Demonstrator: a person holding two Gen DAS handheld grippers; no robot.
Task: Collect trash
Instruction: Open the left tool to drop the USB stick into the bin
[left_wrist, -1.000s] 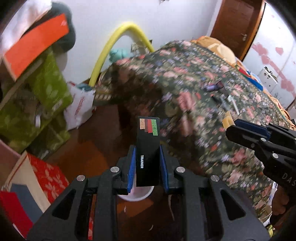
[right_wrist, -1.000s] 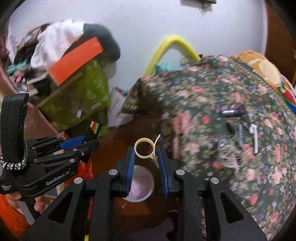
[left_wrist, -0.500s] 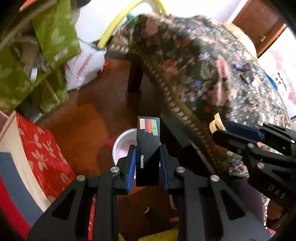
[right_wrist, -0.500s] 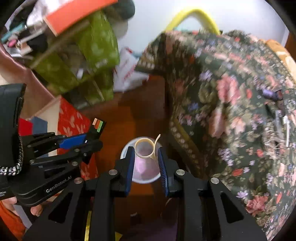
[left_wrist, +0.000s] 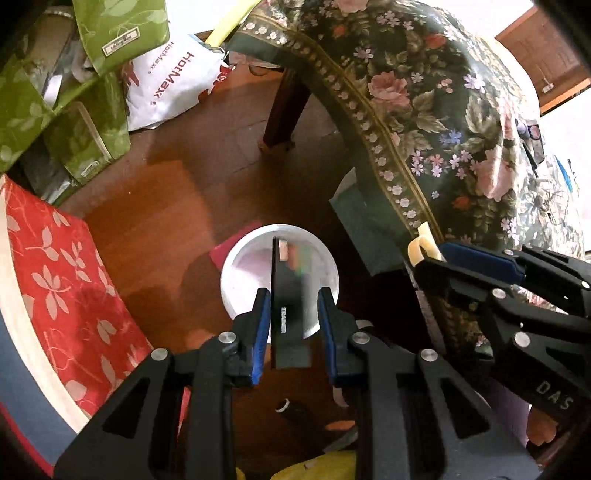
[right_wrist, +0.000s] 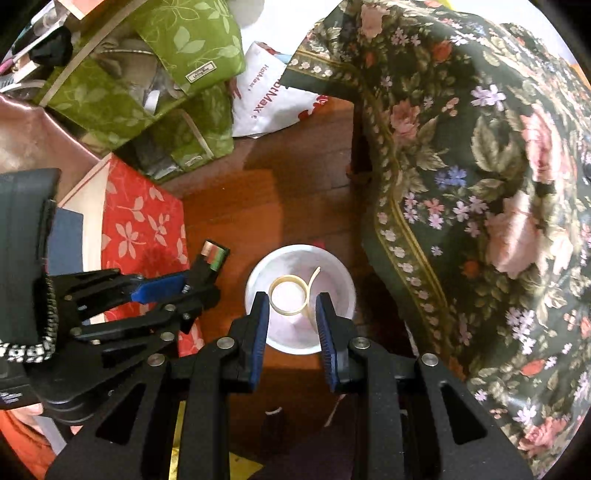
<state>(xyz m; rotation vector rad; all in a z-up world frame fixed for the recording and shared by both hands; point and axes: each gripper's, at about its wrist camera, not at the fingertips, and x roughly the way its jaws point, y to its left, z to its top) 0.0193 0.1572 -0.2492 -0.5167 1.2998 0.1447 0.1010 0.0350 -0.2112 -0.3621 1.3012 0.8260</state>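
Left hand-held gripper (left_wrist: 291, 317): jaws narrow, clamped on a flat black card (left_wrist: 290, 295) with coloured squares at its top end. The card stands on edge between the blue pads; its image is blurred in the left wrist view. Gripper points steeply down, directly over a white bowl-shaped bin (left_wrist: 240, 269) on the brown wooden floor (left_wrist: 166, 206).

Right hand-held gripper (right_wrist: 291, 314): jaws narrow, closed on a curled loop of cream-coloured tape strip (right_wrist: 288, 293), free tail sticking up on the right. It too hangs over the white bin (right_wrist: 343, 280), beside the left gripper.

Surroundings: a table draped in a dark floral tablecloth (right_wrist: 480, 166) stands just right of the bin, one wooden leg (left_wrist: 286, 107) showing. To the left, a red leaf-patterned box (right_wrist: 144, 221). Further back, green leaf-print bags (right_wrist: 184, 48) and a white plastic "HotMax" bag (left_wrist: 173, 81).
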